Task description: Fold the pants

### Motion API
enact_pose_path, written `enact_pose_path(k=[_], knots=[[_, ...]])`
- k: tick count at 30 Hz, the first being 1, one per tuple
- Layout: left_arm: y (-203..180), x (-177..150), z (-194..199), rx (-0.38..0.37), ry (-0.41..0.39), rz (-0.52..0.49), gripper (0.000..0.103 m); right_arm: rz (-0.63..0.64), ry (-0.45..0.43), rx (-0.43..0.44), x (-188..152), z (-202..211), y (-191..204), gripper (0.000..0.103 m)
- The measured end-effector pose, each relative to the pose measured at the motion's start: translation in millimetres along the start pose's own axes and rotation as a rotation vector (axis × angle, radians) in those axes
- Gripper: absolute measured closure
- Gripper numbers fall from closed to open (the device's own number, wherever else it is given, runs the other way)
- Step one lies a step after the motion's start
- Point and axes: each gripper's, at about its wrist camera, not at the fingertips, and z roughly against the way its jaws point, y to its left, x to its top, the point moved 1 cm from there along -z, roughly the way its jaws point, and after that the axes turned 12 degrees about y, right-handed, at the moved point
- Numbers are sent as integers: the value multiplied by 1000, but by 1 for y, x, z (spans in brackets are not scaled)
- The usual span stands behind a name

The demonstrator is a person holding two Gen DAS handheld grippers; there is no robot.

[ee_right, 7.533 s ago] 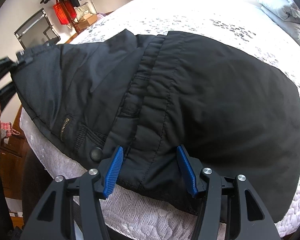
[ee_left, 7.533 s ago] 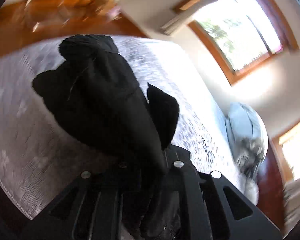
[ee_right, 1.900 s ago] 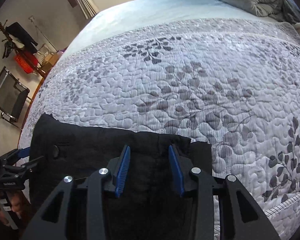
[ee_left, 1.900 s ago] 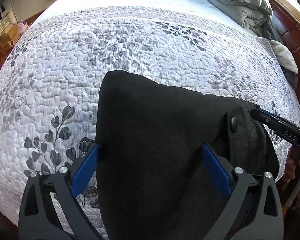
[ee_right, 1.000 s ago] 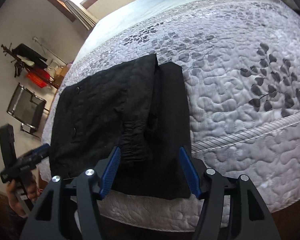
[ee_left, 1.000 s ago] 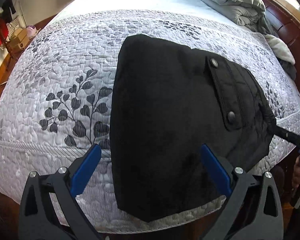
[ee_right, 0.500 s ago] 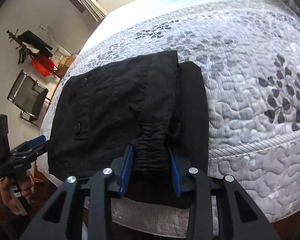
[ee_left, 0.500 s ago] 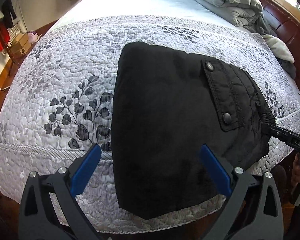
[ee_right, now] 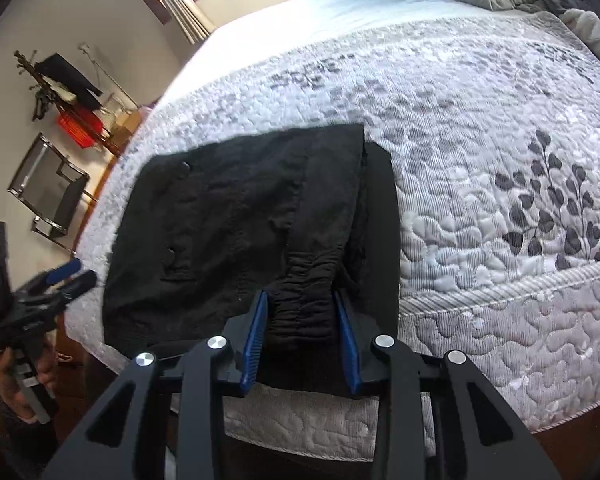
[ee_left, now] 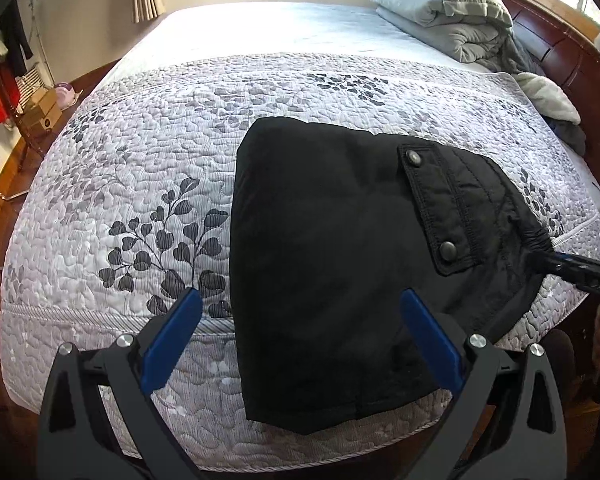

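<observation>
The black pants [ee_left: 332,248] lie folded into a squarish stack on the quilted bed [ee_left: 148,168], near its front edge. A pocket flap with two snaps faces up. My left gripper [ee_left: 300,332] is open and held back from the stack's near edge, touching nothing. My right gripper [ee_right: 302,332] is shut on the gathered elastic waistband of the pants [ee_right: 260,216] at the stack's near edge. In the left wrist view the right gripper [ee_left: 540,258] shows at the stack's right corner. In the right wrist view the left gripper [ee_right: 70,276] shows off the stack's left side.
Folded grey bedding and pillows [ee_left: 440,12] lie at the head of the bed. A dark wooden bed frame [ee_left: 560,52] runs along the right. A chair [ee_right: 50,196] and a coat rack with red items [ee_right: 60,92] stand by the wall at left.
My right gripper has closed on the waistband and pinched it tight. The left gripper stays open and has drawn back slightly. The folded stack has not shifted.
</observation>
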Motion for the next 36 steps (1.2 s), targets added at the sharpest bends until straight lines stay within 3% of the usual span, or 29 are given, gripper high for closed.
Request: enact_pose_path(k=[15, 24, 36], knots=[[2, -1, -6, 30, 23, -6, 4, -19, 9, 1, -1, -13, -3, 69], [34, -6, -14, 46, 54, 87, 4, -26, 16, -5, -1, -14, -4, 69], [39, -11, -14, 42, 65, 95, 4, -71, 40, 6, -3, -30, -15, 65]])
